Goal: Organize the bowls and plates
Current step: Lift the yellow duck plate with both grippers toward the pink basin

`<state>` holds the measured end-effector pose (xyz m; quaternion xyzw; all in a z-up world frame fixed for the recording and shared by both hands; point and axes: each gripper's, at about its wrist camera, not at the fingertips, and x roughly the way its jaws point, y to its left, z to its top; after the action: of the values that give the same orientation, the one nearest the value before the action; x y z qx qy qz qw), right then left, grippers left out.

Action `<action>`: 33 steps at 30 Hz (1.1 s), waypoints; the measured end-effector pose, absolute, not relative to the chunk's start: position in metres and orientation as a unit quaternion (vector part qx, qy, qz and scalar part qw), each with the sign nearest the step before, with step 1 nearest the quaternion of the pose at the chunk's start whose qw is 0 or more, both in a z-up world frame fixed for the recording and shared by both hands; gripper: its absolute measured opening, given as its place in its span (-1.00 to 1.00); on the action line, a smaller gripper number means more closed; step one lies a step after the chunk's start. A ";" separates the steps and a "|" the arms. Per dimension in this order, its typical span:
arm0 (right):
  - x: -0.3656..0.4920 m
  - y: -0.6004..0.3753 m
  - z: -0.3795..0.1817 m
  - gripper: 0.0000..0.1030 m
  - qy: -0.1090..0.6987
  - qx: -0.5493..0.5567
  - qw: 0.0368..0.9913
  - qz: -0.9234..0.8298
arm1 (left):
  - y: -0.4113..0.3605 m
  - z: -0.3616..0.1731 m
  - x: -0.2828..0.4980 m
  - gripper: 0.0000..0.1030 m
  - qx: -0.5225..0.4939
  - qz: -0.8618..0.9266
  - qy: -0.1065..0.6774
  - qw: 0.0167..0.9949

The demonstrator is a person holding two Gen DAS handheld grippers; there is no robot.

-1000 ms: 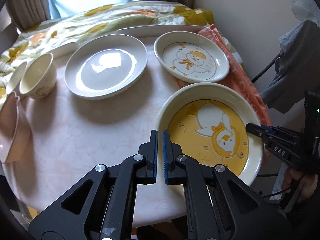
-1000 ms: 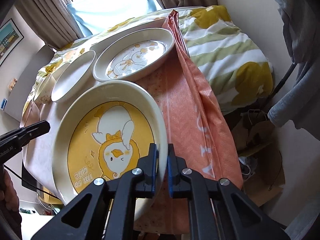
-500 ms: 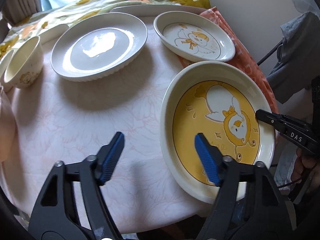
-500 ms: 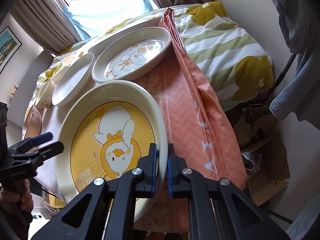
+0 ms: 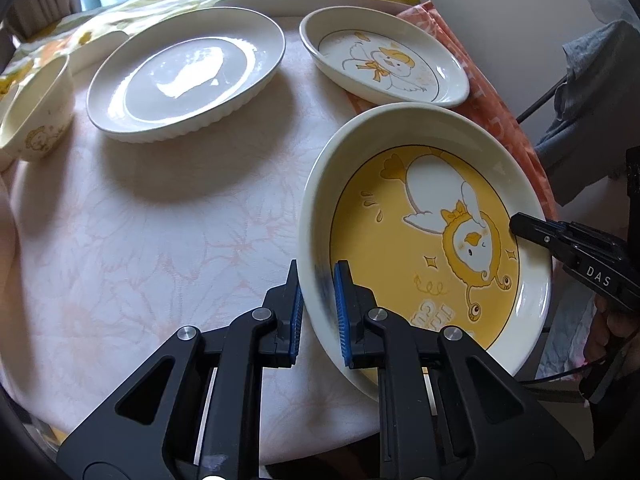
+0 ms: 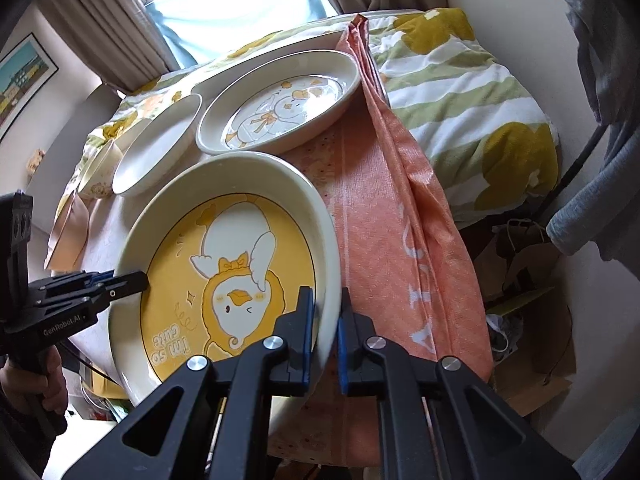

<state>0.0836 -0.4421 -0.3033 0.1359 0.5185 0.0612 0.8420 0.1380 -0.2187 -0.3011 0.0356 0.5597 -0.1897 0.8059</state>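
A yellow duck plate [image 5: 424,240] is held tilted above the table's near right edge. My left gripper [image 5: 318,312] is shut on its left rim, one finger on each side. My right gripper [image 6: 325,334] is shut on the opposite rim of the same plate [image 6: 224,264]; its tip also shows in the left wrist view [image 5: 520,224]. A white duck plate [image 5: 384,60] lies at the back right, partly on an orange cloth. A plain white plate [image 5: 188,72] lies at the back middle. A cream bowl [image 5: 36,120] stands at the left.
The round table [image 5: 160,232] has a pale flowered cloth. An orange cloth [image 6: 392,216] hangs over its right side. A flowered blanket [image 6: 472,88] lies behind. A pink bowl edge [image 6: 68,224] sits at the far left. Grey clothing [image 5: 592,80] hangs at the right.
My left gripper opened wide, moved right to the yellow plate's rim and closed on it. My right gripper kept its hold on the plate.
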 end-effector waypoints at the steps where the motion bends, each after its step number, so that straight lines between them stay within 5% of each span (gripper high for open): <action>1: 0.083 -0.441 -0.303 -0.80 0.518 0.135 0.842 0.066 | -0.216 -0.300 0.138 -0.75 0.030 -0.184 0.557 0.809; 18: 0.125 -0.338 -0.258 -0.78 0.490 0.065 0.847 0.193 | -0.096 -0.241 0.120 -0.75 -0.022 -0.062 0.517 0.854; 33: 0.159 -0.206 -0.295 -0.78 0.526 0.030 0.815 0.243 | 0.032 -0.281 0.122 -0.75 -0.055 -0.009 0.537 0.842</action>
<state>0.1593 -0.2059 -0.2946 0.0297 0.5259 0.2428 0.8146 0.1224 0.0318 -0.2808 -0.0552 0.5366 -0.0089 0.8420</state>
